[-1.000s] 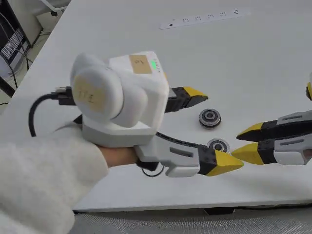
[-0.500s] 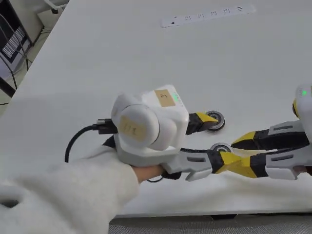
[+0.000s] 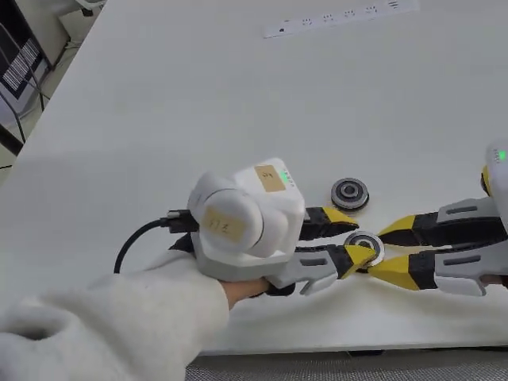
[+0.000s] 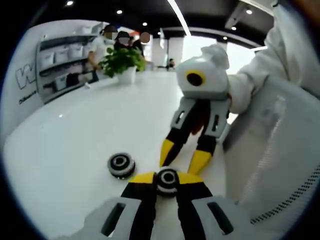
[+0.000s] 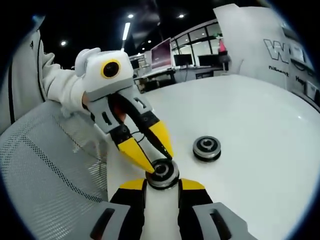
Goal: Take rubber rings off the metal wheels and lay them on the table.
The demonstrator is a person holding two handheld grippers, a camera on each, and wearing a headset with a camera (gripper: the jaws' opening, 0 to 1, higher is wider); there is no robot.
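Two metal wheels with black rubber rings lie flat on the white table [image 3: 198, 103]. My left gripper [image 3: 357, 235], pointing right, is shut on the near wheel [image 3: 365, 243], whose sides meet its yellow tips in the left gripper view [image 4: 167, 181]. Facing it, my right gripper [image 3: 381, 248] stands open, its tips flanking the same wheel's [image 5: 162, 172] other edge. The left gripper [image 5: 160, 163] shows opposite in the right gripper view, and the right gripper [image 4: 180, 165] in the left gripper view. The second wheel [image 3: 350, 193] [image 4: 121, 165] [image 5: 207, 147] lies free just beyond.
A white power strip [image 3: 341, 17] lies at the table's far side. The table's front edge [image 3: 333, 345] runs close under both grippers. A black cable [image 3: 139, 238] trails from the left gripper. A mesh chair [image 5: 45, 165] stands behind it.
My left gripper has moved right and down to the near wheel, and its wide jaws have closed in on it. The right gripper has barely moved.
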